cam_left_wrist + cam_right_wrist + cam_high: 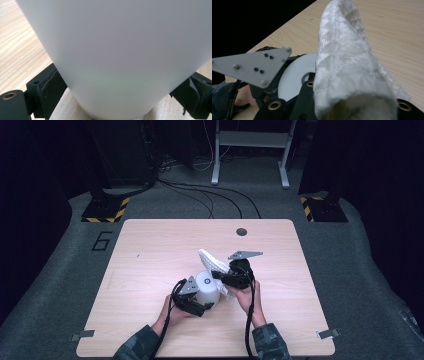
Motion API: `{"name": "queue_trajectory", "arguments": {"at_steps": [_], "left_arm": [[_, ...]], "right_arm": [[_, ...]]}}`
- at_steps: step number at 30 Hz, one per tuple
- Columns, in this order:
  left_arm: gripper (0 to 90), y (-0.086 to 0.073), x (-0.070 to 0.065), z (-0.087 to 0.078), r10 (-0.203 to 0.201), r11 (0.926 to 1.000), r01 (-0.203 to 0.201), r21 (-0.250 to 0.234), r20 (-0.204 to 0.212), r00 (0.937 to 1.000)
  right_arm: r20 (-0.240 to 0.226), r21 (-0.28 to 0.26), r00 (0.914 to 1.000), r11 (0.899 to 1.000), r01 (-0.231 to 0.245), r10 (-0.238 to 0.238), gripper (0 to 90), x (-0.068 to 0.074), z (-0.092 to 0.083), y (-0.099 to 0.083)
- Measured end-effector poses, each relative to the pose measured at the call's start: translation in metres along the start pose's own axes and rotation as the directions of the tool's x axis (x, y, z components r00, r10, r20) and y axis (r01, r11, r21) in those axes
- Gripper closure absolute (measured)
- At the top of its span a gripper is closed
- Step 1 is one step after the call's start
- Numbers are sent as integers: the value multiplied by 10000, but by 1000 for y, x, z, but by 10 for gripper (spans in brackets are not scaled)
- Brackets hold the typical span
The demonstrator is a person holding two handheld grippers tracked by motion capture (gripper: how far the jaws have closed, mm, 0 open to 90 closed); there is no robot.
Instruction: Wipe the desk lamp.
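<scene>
Left gripper: its jaws are clamping the white cylinder low on its sides, one pad pressing on each flank, near the middle of the table.
Cylinder: it is standing upright on the wood, smooth and matte; it is looking rigid and probably light, and its slick wall is likely to slip unless it is squeezed across the full width, low down.
Right gripper: just right of the cylinder, its jaws are closed on the cloth.
Cloth: white, woven and rolled into a soft cone, it is sticking out up and to the far left over the cylinder's top; it is looking limp and light, so gripping the thick bunched end is seeming best.
Risk: the cloth is likely to sag or unroll if pinched at a thin edge.
</scene>
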State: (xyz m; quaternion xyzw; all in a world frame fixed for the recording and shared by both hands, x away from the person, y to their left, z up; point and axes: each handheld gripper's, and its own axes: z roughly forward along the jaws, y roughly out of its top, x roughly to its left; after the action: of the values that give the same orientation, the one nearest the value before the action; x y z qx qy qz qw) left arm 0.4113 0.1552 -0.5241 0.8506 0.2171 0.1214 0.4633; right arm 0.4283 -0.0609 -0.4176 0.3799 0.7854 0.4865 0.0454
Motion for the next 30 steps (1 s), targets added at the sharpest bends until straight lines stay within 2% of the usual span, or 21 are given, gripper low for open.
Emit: {"name": "queue_trajectory", "arguments": {"at_steps": [7,12,15,21,30], "left_arm": [[79,0,0,0,1,10000,-1,4,6,10000],[79,0,0,0,4,10000,-4,27,-4,10000],[79,0,0,0,6,10000,-6,31,-2,10000],[79,0,0,0,-7,10000,7,-5,-47,10000],[77,0,0,0,-12,10000,12,6,-52,10000]], "right_arm": [[39,91,9998,9998,-174,174,854,-11,10,11],[129,37,9982,9983,-581,580,854,-15,12,10],[312,25,9978,9983,-588,587,854,-20,11,8],[429,143,9944,9951,-976,969,854,-27,12,-5],[490,310,9906,9911,-1296,1280,854,-32,9,-32]]}}
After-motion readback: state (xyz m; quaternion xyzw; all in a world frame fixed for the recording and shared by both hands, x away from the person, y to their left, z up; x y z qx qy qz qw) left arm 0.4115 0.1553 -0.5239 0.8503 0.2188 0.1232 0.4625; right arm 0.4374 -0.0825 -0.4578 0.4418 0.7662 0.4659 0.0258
